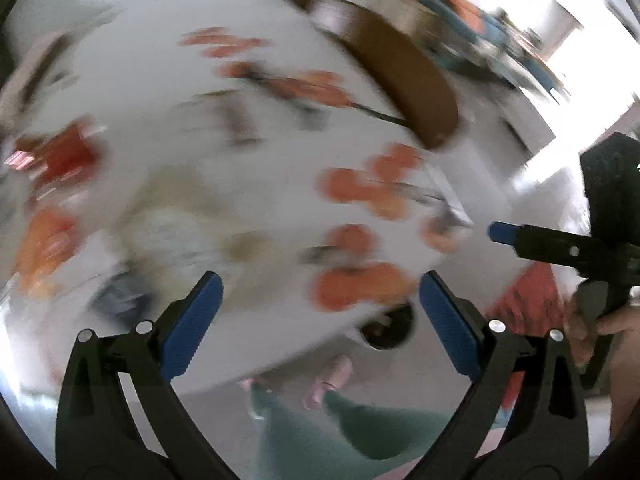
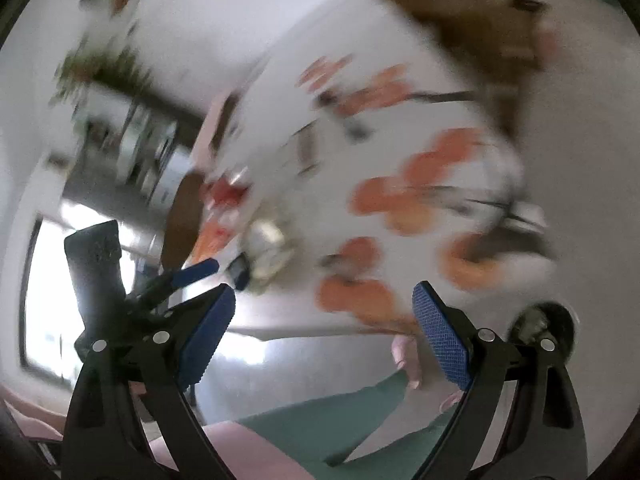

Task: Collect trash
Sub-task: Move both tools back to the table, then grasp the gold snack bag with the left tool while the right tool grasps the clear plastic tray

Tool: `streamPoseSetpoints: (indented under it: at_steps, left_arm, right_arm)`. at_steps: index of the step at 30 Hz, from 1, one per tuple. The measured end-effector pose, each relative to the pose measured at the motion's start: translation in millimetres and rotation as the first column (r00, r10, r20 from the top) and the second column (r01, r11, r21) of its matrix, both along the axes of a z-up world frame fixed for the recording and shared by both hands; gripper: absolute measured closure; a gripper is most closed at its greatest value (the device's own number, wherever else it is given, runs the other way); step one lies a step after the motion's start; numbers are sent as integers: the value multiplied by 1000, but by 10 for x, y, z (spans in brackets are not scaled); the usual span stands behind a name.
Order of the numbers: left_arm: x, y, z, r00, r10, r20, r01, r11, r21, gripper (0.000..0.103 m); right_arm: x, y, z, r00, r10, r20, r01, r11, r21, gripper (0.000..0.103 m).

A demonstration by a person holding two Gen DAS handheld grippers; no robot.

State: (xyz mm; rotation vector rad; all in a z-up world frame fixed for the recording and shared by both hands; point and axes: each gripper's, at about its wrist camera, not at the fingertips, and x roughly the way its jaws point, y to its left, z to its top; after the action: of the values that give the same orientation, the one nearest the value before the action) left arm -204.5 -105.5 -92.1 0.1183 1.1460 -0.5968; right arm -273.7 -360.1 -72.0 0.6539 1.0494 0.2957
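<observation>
Both views are smeared by motion. My left gripper (image 1: pixel 320 284) is open and holds nothing, high above a round table (image 1: pixel 280 8) with a white cloth printed with orange flowers. On the cloth's left side lie a red wrapper (image 1: pixel 68 156), an orange wrapper (image 1: pixel 44 248) and a pale crumpled heap (image 1: pixel 192 232). My right gripper (image 2: pixel 324 292) is also open and holds nothing, over the table's near edge. The red wrapper (image 2: pixel 224 192), the orange wrapper (image 2: pixel 212 240) and the pale heap (image 2: pixel 268 248) show to its left. Each gripper appears in the other's view: the right gripper (image 1: pixel 504 232) and the left gripper (image 2: pixel 196 270).
A dark round bin (image 1: pixel 386 330) stands on the floor under the table's near edge, and the bin (image 2: pixel 540 324) shows again at the right. Brown chair backs (image 1: pixel 400 68) ring the far side. A person's green trouser legs (image 1: pixel 360 420) and pink slippers (image 1: pixel 328 376) are below.
</observation>
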Motion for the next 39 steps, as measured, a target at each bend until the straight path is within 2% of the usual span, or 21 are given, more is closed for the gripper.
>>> streamPoseSetpoints:
  at_steps: [3, 6, 9, 13, 20, 24, 27, 29, 32, 34, 35, 38, 39]
  left_arm:
    - [161, 607, 3, 991, 136, 17, -136, 991, -5, 7]
    - [295, 1014, -25, 974, 225, 14, -225, 974, -11, 7]
    - [412, 1209, -112, 970, 243, -13, -243, 969, -48, 7]
    - [571, 1201, -248, 973, 222, -62, -227, 971, -80, 7]
    - [855, 1032, -572, 974, 167, -153, -183, 978, -104, 7]
    - [1019, 894, -722, 979, 129, -156, -140, 988, -68, 7]
    - [1139, 822, -896, 971, 148, -190, -157, 987, -32, 7]
    - [1198, 786, -1010, 960, 191, -204, -196, 981, -3, 7]
    - [1207, 648, -1099, 960, 209, -185, -200, 978, 64, 7]
    - [1213, 582, -1132, 958, 221, -181, -209, 974, 86, 7]
    - [1222, 559, -1165, 954, 239, -179, -225, 970, 96, 7]
    - [1231, 533, -1176, 947, 282, -155, -270, 958, 99, 7]
    - [1222, 537, -1169, 942, 300, -149, -290, 953, 89, 8]
  right_arm:
    - [386, 502, -15, 991, 132, -14, -132, 990, -40, 13]
    - [665, 818, -4, 981, 195, -22, -196, 975, -101, 13]
    - [939, 1086, -19, 969, 244, -44, -248, 948, -197, 13]
    - [1304, 1262, -151, 957, 278, -80, -289, 910, -297, 13]
    - [1726, 1290, -435, 956, 248, -155, -288, 893, -346, 13]
    - [1937, 1329, -582, 950, 255, -182, -306, 880, -364, 13]
    - [2086, 1377, -693, 936, 281, -212, -343, 860, -377, 13]
    - [2188, 1423, -775, 918, 325, -229, -392, 834, -388, 14]
    - [2266, 1466, -910, 882, 378, -282, -466, 794, -390, 14]
    - [2290, 1484, -966, 857, 430, -285, -513, 766, -387, 19]
    - [2303, 1476, -995, 846, 444, -294, -531, 754, -387, 28]
    - [2366, 1314, -974, 855, 433, -285, -514, 784, -349, 39]
    - [2389, 1257, -972, 857, 428, -286, -507, 799, -323, 40]
